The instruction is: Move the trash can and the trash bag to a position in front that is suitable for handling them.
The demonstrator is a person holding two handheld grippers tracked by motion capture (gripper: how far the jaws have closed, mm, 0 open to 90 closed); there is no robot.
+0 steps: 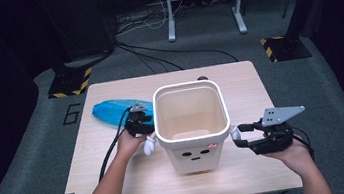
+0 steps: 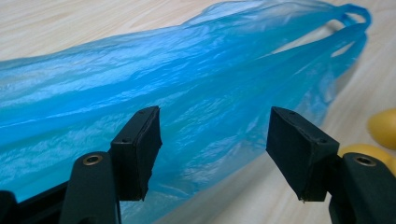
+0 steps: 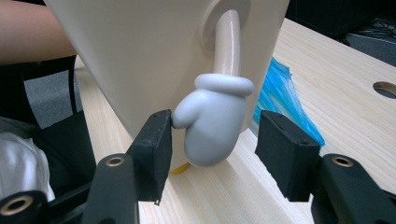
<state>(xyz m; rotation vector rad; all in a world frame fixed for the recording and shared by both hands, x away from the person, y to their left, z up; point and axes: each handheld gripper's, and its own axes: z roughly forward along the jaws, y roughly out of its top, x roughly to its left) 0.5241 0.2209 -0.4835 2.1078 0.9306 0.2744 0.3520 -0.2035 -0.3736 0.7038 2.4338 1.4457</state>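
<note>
A cream bin (image 1: 191, 124) with a small face stands mid-table; grey mitten hands hang from its sides. My right gripper (image 1: 238, 136) is at the bin's right side, open around the right mitten (image 3: 212, 119). The mitten's thumb touches the left pad (image 3: 159, 144), while the right pad (image 3: 285, 149) stands apart from it. A crumpled blue plastic bag (image 1: 114, 110) lies on the table left of the bin. My left gripper (image 2: 212, 126) hovers just over the bag (image 2: 187, 84), jaws open, with nothing pinched between the pads.
The bin's left mitten (image 1: 150, 145) hangs near my left hand. Yellow rounded shapes (image 2: 380, 128) show at the right edge of the left gripper view. A round hole (image 1: 202, 78) sits at the wooden table's (image 1: 121, 184) far edge. Cables and stand feet lie on the floor beyond.
</note>
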